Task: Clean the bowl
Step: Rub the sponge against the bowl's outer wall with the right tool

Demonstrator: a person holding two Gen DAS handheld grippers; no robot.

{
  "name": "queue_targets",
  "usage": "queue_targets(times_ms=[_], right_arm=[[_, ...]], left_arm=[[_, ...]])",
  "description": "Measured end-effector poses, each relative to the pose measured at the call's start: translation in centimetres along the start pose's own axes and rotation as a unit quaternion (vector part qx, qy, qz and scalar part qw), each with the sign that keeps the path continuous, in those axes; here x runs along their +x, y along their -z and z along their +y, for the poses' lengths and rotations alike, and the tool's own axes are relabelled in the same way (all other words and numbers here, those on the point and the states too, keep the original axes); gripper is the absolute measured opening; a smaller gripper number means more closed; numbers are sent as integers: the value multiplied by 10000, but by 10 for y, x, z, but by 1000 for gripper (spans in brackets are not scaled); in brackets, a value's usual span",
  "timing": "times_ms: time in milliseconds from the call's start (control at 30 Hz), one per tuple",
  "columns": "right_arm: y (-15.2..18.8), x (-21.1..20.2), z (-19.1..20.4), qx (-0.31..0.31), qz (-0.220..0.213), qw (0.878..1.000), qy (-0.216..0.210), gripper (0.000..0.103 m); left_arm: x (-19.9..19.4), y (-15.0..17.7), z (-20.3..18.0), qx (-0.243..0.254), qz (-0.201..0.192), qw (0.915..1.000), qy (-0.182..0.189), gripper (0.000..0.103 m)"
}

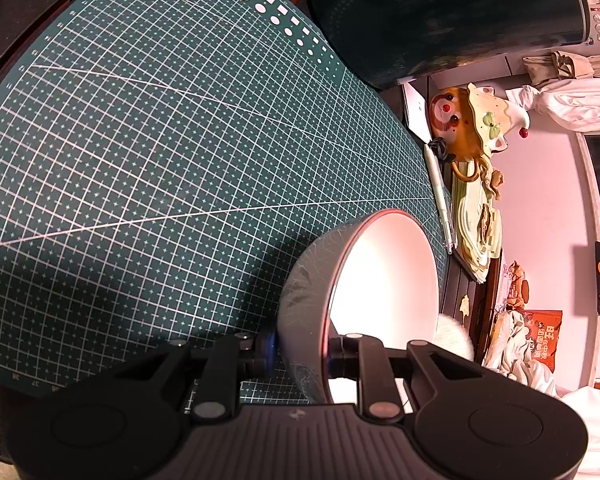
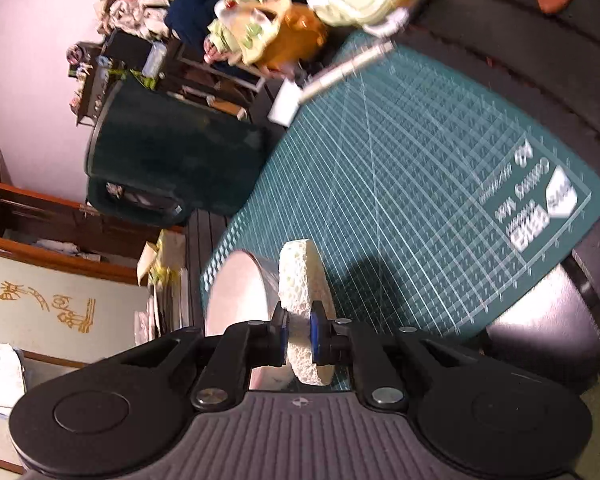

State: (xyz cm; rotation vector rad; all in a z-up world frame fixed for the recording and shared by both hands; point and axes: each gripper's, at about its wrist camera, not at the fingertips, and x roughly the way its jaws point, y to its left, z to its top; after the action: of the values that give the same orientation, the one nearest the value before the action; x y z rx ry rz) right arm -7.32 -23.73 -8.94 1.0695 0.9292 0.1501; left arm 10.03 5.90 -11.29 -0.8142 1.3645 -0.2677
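Bowl [image 1: 364, 280] clamped by its rim between the left gripper [image 1: 304, 354] fingers, above the cutting mat [image 1: 160, 140]; sponge [image 2: 304, 312] between the right gripper [image 2: 299, 338] fingers, beside the bowl [image 2: 240, 308].

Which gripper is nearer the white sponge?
Right. The right gripper is shut on the white porous sponge, pinched between its fingers. The left gripper clamps the rim of the grey white-lined bowl; the sponge only peeks in beyond it.
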Motion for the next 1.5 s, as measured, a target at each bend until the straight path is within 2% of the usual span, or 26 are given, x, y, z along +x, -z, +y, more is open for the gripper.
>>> queue_targets(times_ms=[100,267,367,533,600,667,733,800,967,1033,1133,1200,1400,1500], right_arm=[[-2,-7,9,-167,-202,9997,-2,10],[7,11,5,-265,126,9992,264,10],[6,10,1,-97,104,9998,147,10],[-3,-7,5,5,-226,9997,-57,10],[-2,-4,4,-5,-159,9999,-7,10],[4,9,0,27,150,9997,173,10],[7,13,-4,104,277,9994,176,10],[5,11,-4,200,237,9994,131,10],[-4,-8,4,224,-196,9995,-131,10],[-3,-6,3,220,-151,9996,-72,10],[3,6,-6,277,148,9994,128,10],[6,12,-11,362,303,9988,115,10],[-1,-5,-2,328,-62,9993,-148,10],[0,-2,-3,310,-15,9995,-93,10]], left_arm=[[0,-1,0,-5,2,10000,-1,20],[0,0,0,3,-7,10000,8,20],[0,-1,-1,9,-5,10000,5,20],[0,1,1,11,-14,10000,12,20],[0,1,0,13,-14,10000,15,20],[0,0,-1,13,-18,10000,18,20],[0,1,-1,21,-23,10000,22,20],[-1,0,-1,18,-16,10000,10,20],[-1,0,-2,20,-11,10000,-4,20],[0,0,-2,20,-16,10000,-4,20],[0,-2,-3,22,-13,10000,0,20],[1,-1,-3,27,-16,10000,2,20],[0,0,0,13,-9,10000,3,20],[0,1,1,13,-14,10000,9,20]])
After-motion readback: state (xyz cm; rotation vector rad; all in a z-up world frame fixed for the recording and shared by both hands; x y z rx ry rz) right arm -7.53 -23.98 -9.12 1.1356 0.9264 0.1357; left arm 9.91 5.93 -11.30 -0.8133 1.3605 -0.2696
